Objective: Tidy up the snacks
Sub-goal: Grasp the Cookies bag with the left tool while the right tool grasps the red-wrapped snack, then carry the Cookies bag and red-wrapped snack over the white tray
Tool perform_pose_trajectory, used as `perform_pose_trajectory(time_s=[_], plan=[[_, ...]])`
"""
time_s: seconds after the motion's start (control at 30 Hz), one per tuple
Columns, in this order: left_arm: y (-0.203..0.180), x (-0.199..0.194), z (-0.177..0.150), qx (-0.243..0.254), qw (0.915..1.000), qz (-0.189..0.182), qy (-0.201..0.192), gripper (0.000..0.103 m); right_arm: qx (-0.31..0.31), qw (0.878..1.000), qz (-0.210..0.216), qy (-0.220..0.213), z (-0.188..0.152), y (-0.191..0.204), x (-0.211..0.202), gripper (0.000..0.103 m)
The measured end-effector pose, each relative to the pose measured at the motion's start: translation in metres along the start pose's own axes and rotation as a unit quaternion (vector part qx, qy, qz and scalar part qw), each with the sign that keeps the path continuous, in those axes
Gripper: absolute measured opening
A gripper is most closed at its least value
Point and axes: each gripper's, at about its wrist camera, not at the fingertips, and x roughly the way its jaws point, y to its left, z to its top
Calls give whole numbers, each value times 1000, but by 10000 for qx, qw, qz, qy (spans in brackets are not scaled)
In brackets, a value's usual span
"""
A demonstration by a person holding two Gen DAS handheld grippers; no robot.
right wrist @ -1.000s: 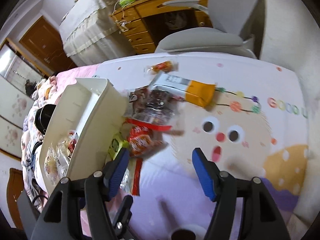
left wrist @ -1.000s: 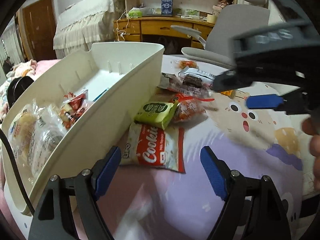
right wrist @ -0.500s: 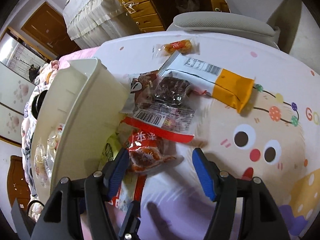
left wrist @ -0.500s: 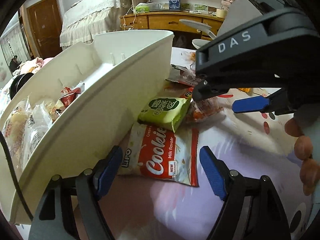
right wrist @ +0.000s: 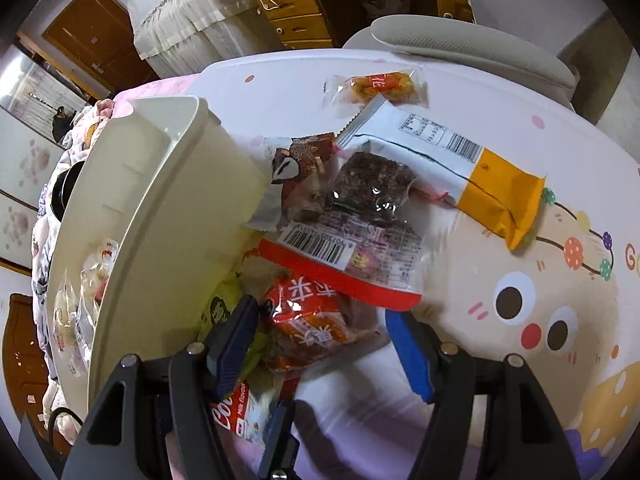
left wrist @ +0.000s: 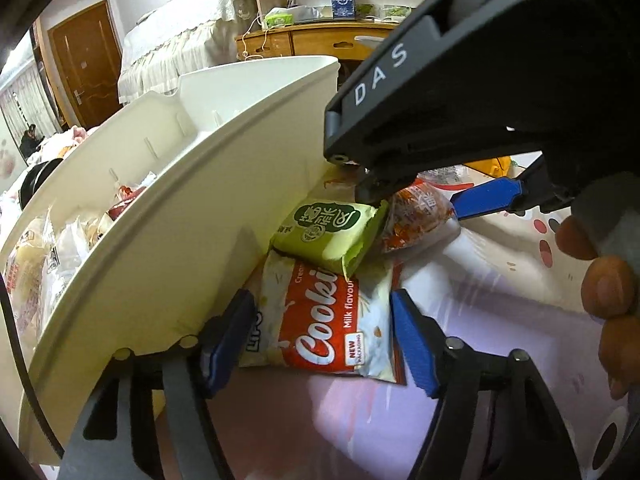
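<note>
— Two grippers over the snacks, both pointing down. See the left gripper (left wrist: 322, 330)? Its jaws have just been closing, and the cookie pack (left wrist: 324, 320) lies flat between the blue pads (left wrist: 412, 344).

— Gripping it?

— Not that I can see. The left pad sits at the pack's edge, hard against the bin (left wrist: 168, 240) wall; the right pad stands just beside the pack's other edge. Half open, I'd say.

— And the other one?

— The right gripper (right wrist: 318, 342) straddles the red pack (right wrist: 308, 328), jaws apart at middling width, pads clear of it on both sides.

— What's crowding them?

— The green pack (left wrist: 328, 232) lies on the cookie pack's far end, and the red pack leans against the green one. Beyond that, a clear red-edged bag (right wrist: 352, 264) overlaps the red pack, with a dark brownie (right wrist: 368, 184) on top, then a white-and-orange pack (right wrist: 452, 160) and a small orange snack (right wrist: 380, 86) towards the table's far edge.

— The bin?

— Along the left side of the table (right wrist: 500, 360), already holding wrapped snacks (left wrist: 44, 248) at its near end. The right gripper's body hangs right over the green pack in the left view.
</note>
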Motion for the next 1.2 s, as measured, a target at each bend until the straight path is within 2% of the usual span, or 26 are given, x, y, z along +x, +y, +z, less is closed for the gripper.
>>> perform_pose_trajectory(time_s=[0.13, 0.23, 0.43, 0.7, 0.9, 1.13, 1.2], plan=[[2, -4, -1, 24, 10000, 45, -30, 59, -128, 9999, -88, 61, 4, 4, 2, 65], [1, -7, -3, 95, 9999, -39, -61, 50, -197, 9997, -150, 86, 6, 10, 4, 56], [0, -13, -5, 212, 9997, -87, -80, 49, -27, 9998, -176, 45, 0, 2, 0, 51], [4, -29, -17, 351, 9986, -398, 45, 49, 238, 9995, -184, 68, -11, -14, -10, 50], [7, -61, -22, 646, 9933, -952, 106, 49, 604, 9981, -70, 59, -35, -29, -25, 50], [21, -104, -23, 851, 9863, -1408, 133, 49, 1027, 9947, 79, 5, -74, -42, -55, 50], [27, -114, -23, 857, 9849, -1476, 287, 49, 1141, 9934, 125, -17, -85, -44, -65, 50]])
